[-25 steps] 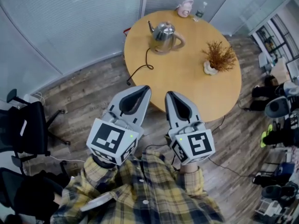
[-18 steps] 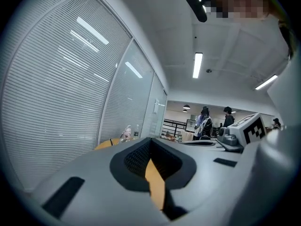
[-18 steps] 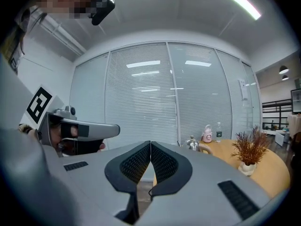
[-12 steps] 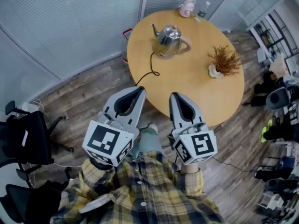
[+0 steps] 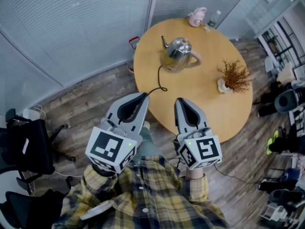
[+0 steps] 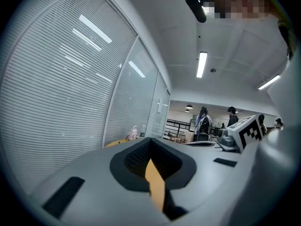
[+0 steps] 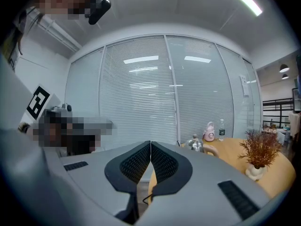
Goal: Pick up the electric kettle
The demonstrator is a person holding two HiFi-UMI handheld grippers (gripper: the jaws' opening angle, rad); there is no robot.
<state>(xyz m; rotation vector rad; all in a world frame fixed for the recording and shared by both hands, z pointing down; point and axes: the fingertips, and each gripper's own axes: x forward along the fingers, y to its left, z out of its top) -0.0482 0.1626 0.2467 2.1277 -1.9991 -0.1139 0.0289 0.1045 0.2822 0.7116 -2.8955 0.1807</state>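
The shiny stainless-steel electric kettle [image 5: 177,55] stands upright on the round wooden table [image 5: 209,104], in the table's far-left part and set in from the rim. Its thin curved spout points toward the table's far-left edge, and its pale tan handle juts out on the opposite side. The lid is on. Its black power cord [image 5: 159,76] trails across the tabletop to the table's near-left edge, curling there.

The kettle [image 5: 177,55] is finished in polished silver with a beige handle, its cord [image 5: 159,78] black. The table [image 5: 209,104] is coloured honey-yellow; the floor [image 5: 81,109] is planked grey-brown. The shirt [image 5: 147,194] is checked — yellow, navy, white — while the left gripper [image 5: 143,96] and right gripper [image 5: 180,101] are grey, marked black-on-white.
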